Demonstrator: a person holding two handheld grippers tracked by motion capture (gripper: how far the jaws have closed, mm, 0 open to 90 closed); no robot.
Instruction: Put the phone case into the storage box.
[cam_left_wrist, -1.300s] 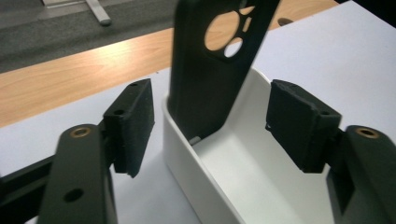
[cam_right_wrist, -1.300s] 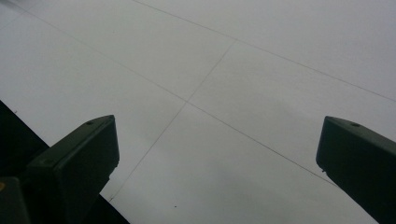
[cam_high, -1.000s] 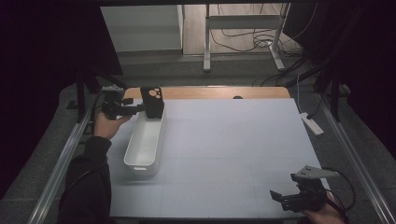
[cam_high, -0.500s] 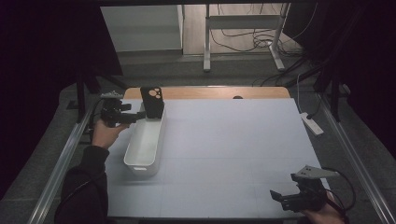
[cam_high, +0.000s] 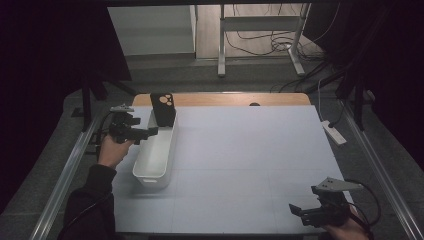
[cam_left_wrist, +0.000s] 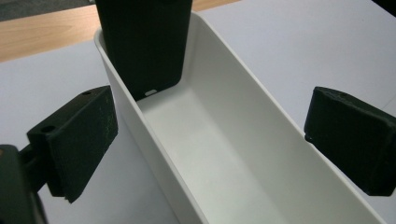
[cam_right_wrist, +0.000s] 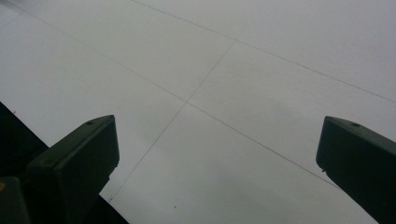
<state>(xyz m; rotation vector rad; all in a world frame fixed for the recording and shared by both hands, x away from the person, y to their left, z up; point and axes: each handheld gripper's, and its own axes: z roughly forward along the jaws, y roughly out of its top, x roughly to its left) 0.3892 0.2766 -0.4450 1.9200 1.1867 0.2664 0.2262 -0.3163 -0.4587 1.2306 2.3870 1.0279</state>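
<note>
A white table holds a long, narrow white bin near its left edge. A black phone case, with round camera cutouts near its top, stands upright inside the bin's far end. The left gripper hovers beside the bin, jaws wide apart. The right gripper, at the table's near right corner, is also spread wide.

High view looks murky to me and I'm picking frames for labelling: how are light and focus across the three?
High view: dark surround, evenly lit table. Left gripper view: bin and phone case fairly sharp, jaws soft. Right gripper view: dim, faint shading.
</note>
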